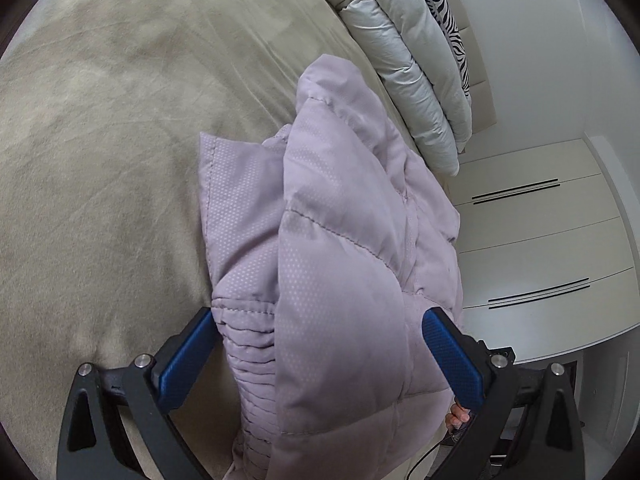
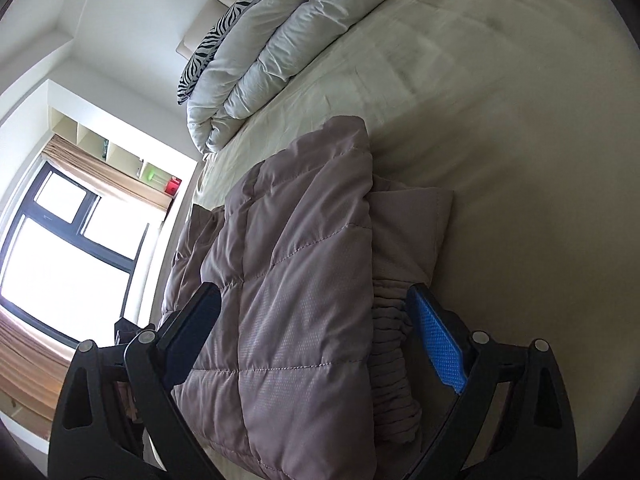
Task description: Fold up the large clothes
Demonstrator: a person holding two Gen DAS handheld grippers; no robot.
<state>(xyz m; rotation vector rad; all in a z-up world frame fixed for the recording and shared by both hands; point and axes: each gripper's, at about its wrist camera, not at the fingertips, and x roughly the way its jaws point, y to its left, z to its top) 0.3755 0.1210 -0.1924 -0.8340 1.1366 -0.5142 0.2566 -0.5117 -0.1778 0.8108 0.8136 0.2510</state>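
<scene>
Jacket (image 1: 336,248) lies folded on bed (image 1: 100,140), long axis running straight ahead between both grippers. Left gripper (image 1: 320,344) and right gripper (image 2: 316,320) wide, straddling its near end, gripping nothing.

We see a pale lilac quilted jacket (image 1: 340,248), its fabric dotted with a fine pin pattern, lying on a beige bed (image 1: 112,140) beside a silvery white duvet (image 1: 404,60) and a black-and-white zebra pillow (image 1: 444,4). Our left tongs (image 1: 320,356) and right tongs (image 2: 320,344) are black with blue textured pads, the drawers (image 1: 536,232) are white with black slots, and the window (image 2: 60,240) has a black frame under a tan blind.
</scene>
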